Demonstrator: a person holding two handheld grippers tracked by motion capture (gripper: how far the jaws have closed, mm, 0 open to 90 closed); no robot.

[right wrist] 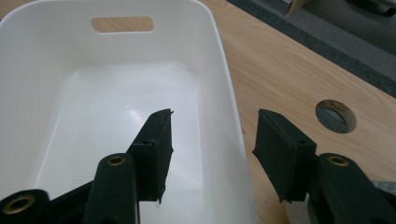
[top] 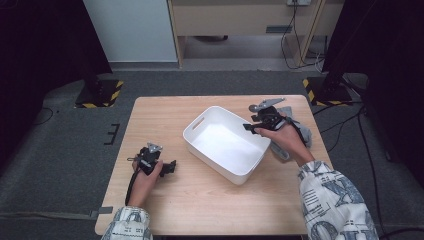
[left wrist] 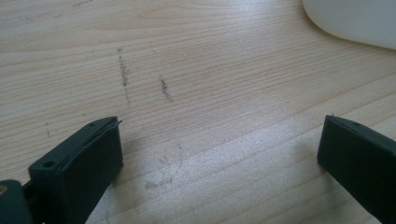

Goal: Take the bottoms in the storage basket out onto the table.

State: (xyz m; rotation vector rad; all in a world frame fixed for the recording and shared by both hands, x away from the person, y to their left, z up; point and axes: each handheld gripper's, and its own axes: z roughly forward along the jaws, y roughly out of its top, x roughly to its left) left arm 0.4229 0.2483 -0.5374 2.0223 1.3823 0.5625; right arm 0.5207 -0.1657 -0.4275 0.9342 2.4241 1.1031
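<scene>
White bin (top: pixel 226 145): mid worktop (top: pixel 200 205), empty, angled.
Right tool (right wrist: pixel 212 144): jaws half-open astride bin's near wall, nothing pinched; likely lining up a rim grab.
Left tool (left wrist: pixel 219 154): wide open, idle over bare wood.
Grey cloth (top: pixel 300 131): beside bin, under right hand.

One camera hangs above my side of the table (top: pixel 165 210) and looks forward and down, far enough off to take in all four table edges and the floor beyond. The camera on my left hand-held gripper (left wrist: pixel 219 154) sits very low and close, facing the bare wood with a corner of the white tub (left wrist: pixel 355 21) at its far right. The camera on my right hand-held gripper (right wrist: pixel 212 144) looks down along the tub's long wall from close by. All three views share that tub and the tabletop around it.
</scene>
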